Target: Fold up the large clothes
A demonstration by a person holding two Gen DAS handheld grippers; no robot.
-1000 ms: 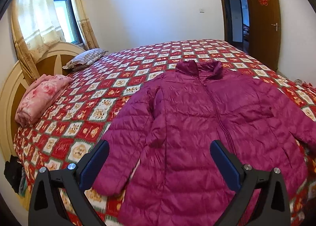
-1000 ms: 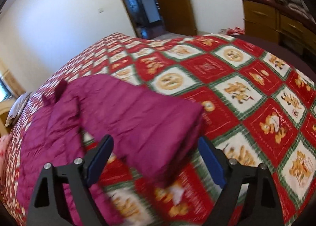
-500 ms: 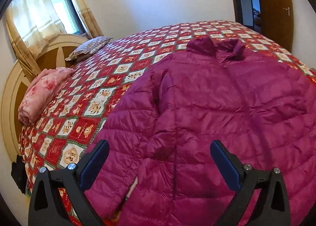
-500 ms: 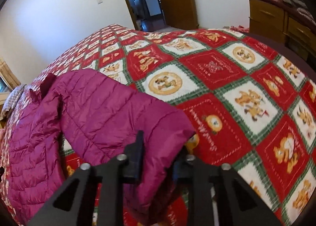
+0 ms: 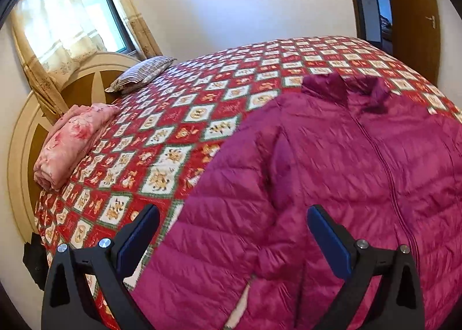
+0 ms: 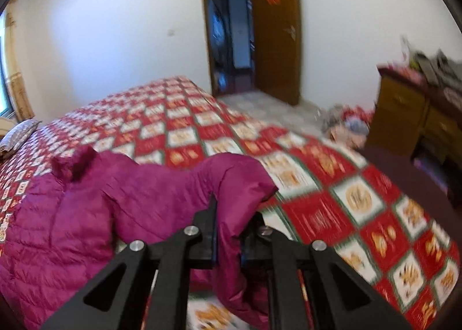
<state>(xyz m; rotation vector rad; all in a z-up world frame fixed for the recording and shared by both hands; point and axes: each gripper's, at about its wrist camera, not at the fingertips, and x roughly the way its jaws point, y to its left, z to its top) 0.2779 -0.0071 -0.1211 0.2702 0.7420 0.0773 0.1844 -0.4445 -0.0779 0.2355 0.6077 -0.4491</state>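
Note:
A magenta quilted puffer jacket [image 5: 332,162] lies front up, zipped, on the red patterned bedspread [image 5: 184,116], collar toward the far side. My left gripper [image 5: 234,229] hovers open over the jacket's left sleeve [image 5: 219,229], pads apart and touching nothing. In the right wrist view my right gripper [image 6: 231,223] is shut on the other sleeve [image 6: 239,183], which is lifted off the bed and arches up from the jacket body [image 6: 72,220]. The sleeve's cuff end hangs below the fingers.
A folded pink blanket [image 5: 72,139] and a striped pillow [image 5: 141,73] lie near the headboard [image 5: 26,139]. A window with curtains [image 5: 57,30] is behind. An open wooden door [image 6: 274,27], floor clutter [image 6: 346,122] and a wooden dresser [image 6: 410,116] stand beyond the bed's right side.
My right gripper went from open around the sleeve end to shut on it, then rose with the sleeve. My left gripper moved closer over the left sleeve, still open.

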